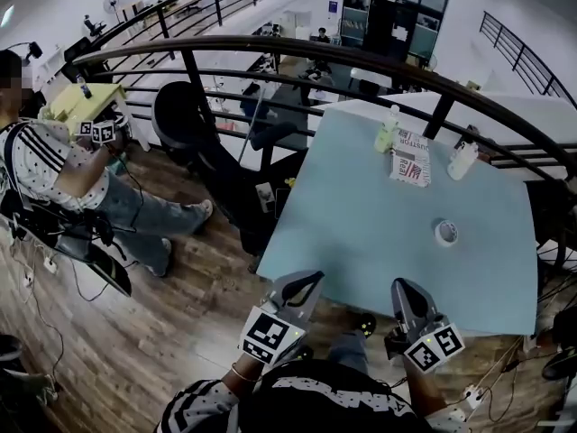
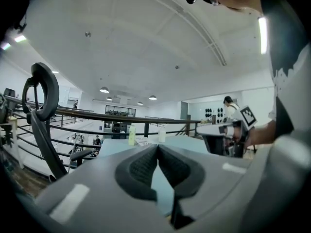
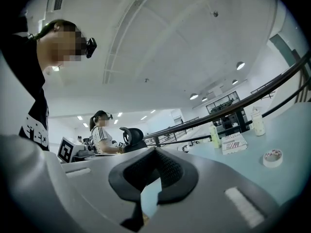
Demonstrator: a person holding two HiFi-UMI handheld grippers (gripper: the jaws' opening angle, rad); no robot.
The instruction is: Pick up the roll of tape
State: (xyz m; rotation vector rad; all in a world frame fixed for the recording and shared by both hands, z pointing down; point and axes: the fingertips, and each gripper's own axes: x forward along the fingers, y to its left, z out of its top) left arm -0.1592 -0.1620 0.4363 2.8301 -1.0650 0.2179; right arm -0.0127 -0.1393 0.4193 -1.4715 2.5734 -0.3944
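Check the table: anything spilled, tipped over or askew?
Nothing stands out. The roll of tape lies flat on the blue table, apart from everything else. The green bottle and white bottle stand upright near the far edge, with the printed box flat between them. No spills visible.

Grey left gripper (image 1: pixel 307 283) and right gripper (image 1: pixel 402 287), black pads (image 2: pixel 141 169), black-and-white marker cubes (image 1: pixel 268 335). Black top (image 1: pixel 315 406), white marks.

Left grey two-jaw gripper with marker cube (image 1: pixel 309 280) is pointing forward, slightly downward, jaws pressing together on nothing. Right grey two-jaw gripper (image 1: pixel 402 287) is pointing level alongside, jaws likewise meeting, empty.
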